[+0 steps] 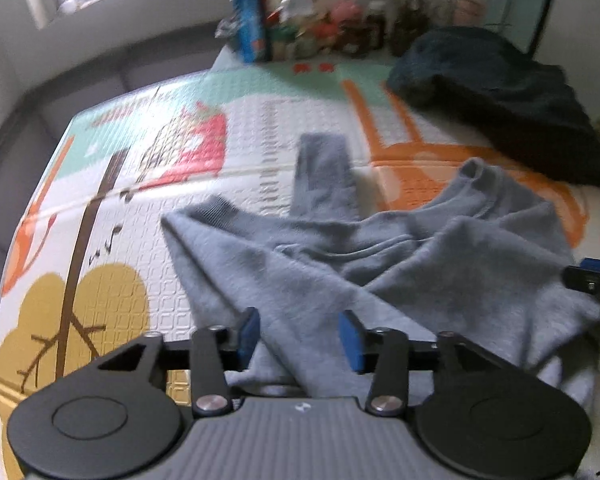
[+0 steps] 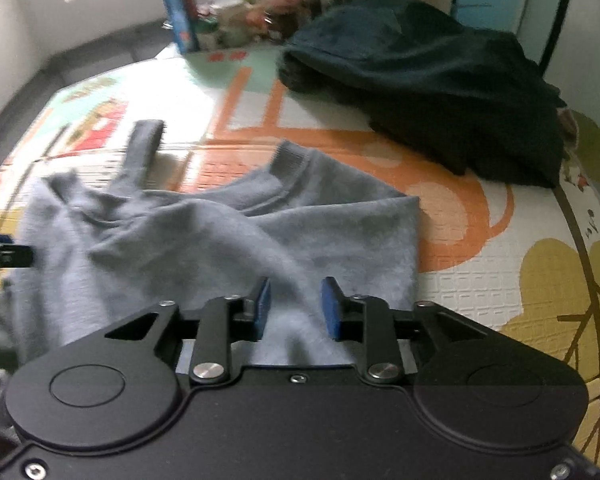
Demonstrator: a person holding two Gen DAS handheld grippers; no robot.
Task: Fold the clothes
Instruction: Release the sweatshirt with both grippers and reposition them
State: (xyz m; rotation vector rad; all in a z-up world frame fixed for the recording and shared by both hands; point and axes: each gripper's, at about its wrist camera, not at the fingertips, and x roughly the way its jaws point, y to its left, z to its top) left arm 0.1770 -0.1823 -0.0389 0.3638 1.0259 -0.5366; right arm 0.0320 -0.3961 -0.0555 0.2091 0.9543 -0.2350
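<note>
A grey sweatshirt (image 1: 380, 256) lies rumpled across a patterned foam play mat (image 1: 140, 184), its ribbed collar at about 1 o'clock from the left gripper (image 1: 299, 338) and one sleeve (image 1: 322, 172) stretching away toward 12 o'clock. The garment's long axis runs roughly from the grippers toward the collar. The left gripper stands partly open, a ridge of the soft fleece rising between its blue pads without being pinched. The right gripper (image 2: 296, 308) is narrower but also apart, cloth lying beneath it and nothing clamped. Both hover over the near hem, the left toward the sleeve side, the right toward the straight side edge (image 2: 414, 240). A dark, heavier garment (image 2: 440, 80) is heaped at 1 o'clock, well apart. The next fold probably starts from the loose sleeve, nearer the left hand.
</note>
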